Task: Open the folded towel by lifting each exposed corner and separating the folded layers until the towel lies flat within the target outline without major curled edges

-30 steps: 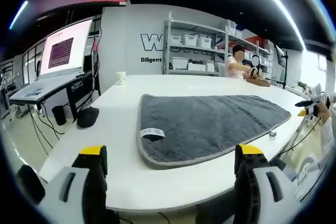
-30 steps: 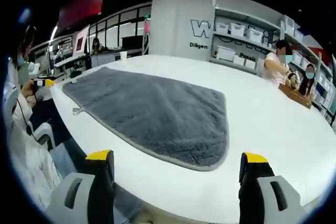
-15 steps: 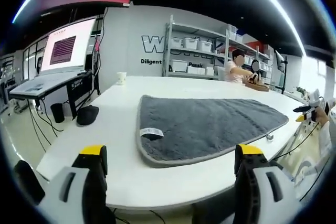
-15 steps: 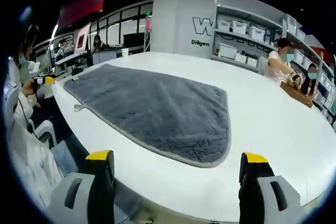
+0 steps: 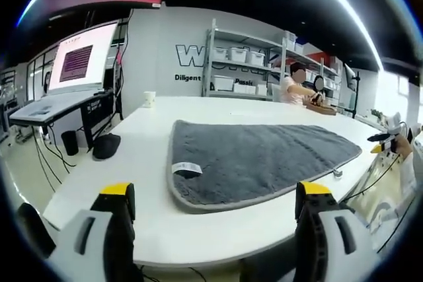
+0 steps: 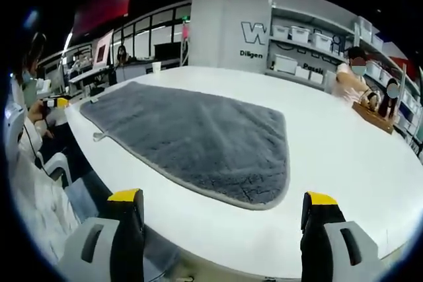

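The grey towel [image 5: 258, 161] lies spread flat on the white worktop [image 6: 344, 163] with no curled edges or folded layers that I can see, so the job looks done; both grippers [image 5: 215, 196] [image 6: 225, 199] hang back at the worktop's edge, jaws apart and empty.

White desk [image 5: 139, 156] spans mid-frame. Cup [image 5: 149, 99] stands on it, upper left in the left gripper view. Shelving [image 5: 248, 64] with bins at upper centre. Screen [image 5: 79, 61] upper left. Seated person [image 6: 350, 80] upper right in the right gripper view.
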The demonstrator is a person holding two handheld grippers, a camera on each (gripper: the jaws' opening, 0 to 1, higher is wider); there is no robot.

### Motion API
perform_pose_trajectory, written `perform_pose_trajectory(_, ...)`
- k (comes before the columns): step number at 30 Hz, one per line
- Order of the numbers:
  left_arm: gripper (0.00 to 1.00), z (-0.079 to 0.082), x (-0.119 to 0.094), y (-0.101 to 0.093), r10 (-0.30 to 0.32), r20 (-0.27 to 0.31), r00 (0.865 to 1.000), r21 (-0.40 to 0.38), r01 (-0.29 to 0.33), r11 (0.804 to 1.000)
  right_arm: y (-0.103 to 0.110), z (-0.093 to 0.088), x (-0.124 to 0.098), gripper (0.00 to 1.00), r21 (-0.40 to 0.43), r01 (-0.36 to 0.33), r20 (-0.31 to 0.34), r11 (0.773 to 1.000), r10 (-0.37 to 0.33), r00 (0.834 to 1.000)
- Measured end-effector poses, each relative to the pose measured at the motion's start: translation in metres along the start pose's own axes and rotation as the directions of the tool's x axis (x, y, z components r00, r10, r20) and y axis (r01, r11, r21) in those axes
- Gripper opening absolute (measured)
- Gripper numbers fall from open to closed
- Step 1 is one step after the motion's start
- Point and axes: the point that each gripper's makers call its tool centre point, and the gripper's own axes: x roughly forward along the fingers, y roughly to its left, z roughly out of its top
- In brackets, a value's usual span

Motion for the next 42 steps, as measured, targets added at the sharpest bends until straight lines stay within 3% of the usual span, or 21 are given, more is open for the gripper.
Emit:
perform_pose_trajectory(7,0.99,0.007,0.001,-0.005,-0.020,0.042,0.999,-0.011,0.020,1.000,0.002,0.000,0.003,1.00,0.005,-0.013,-0.005,1.000,0.013,1.000)
perform_pose_trajectory(32,0.99,0.007,0.005,-0.010,-0.077,0.063,0.995,-0.021,0.078,0.997,0.008,0.010,0.007,1.00,-0.009,-0.022,-0.015,1.000,0.022,1.000)
perform_pose_trajectory(42,0.99,0.018,0.012,-0.015,-0.113,0.109,0.988,-0.026,0.117,0.993,0.010,0.012,0.007,1.00,-0.008,-0.022,-0.003,1.000,0.022,1.000)
